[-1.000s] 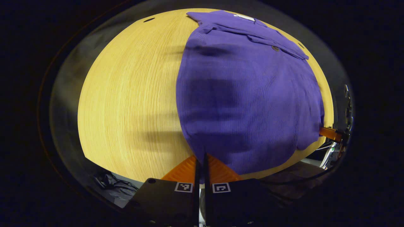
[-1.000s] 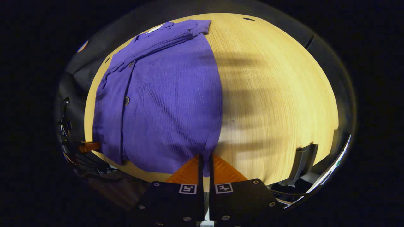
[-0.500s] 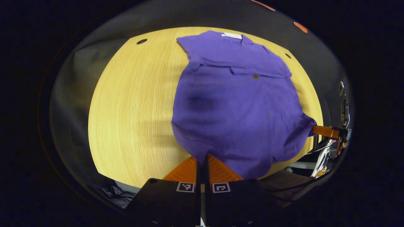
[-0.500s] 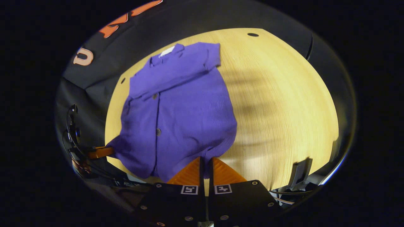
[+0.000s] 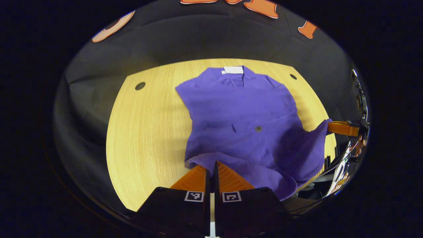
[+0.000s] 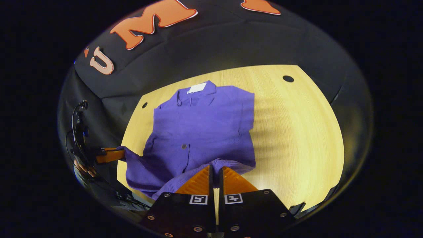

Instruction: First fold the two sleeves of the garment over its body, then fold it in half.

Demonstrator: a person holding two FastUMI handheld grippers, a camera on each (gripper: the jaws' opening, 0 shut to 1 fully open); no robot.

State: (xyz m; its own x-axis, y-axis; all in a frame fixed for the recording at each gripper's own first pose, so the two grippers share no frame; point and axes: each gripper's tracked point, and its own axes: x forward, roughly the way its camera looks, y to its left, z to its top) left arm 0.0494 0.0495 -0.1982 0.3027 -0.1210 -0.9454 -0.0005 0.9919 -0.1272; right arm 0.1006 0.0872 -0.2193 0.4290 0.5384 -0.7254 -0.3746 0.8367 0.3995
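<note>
A purple button-front garment (image 5: 238, 119) lies on the wooden table (image 5: 148, 132), its collar and white label (image 5: 233, 69) at the far end and its sleeves folded in over the body. My left gripper (image 5: 210, 163) is shut on one corner of the near hem, which is lifted off the table. In the right gripper view the garment (image 6: 201, 129) lies the same way, and my right gripper (image 6: 214, 168) is shut on the other hem corner. The hem hangs in a sagging band between them. Each gripper also appears in the other's view: the right gripper (image 5: 330, 126) and the left gripper (image 6: 121, 154).
The table (image 6: 297, 132) has small round holes near its far corners (image 5: 140, 86) (image 6: 288, 78). Black cloth walls rise behind it. A hand (image 6: 84, 168) and cables show beside the near edge.
Both grippers have risen and drawn back with the hem corners in them. The lower part of the garment has come up off the table, and more of the wall is now in view.
</note>
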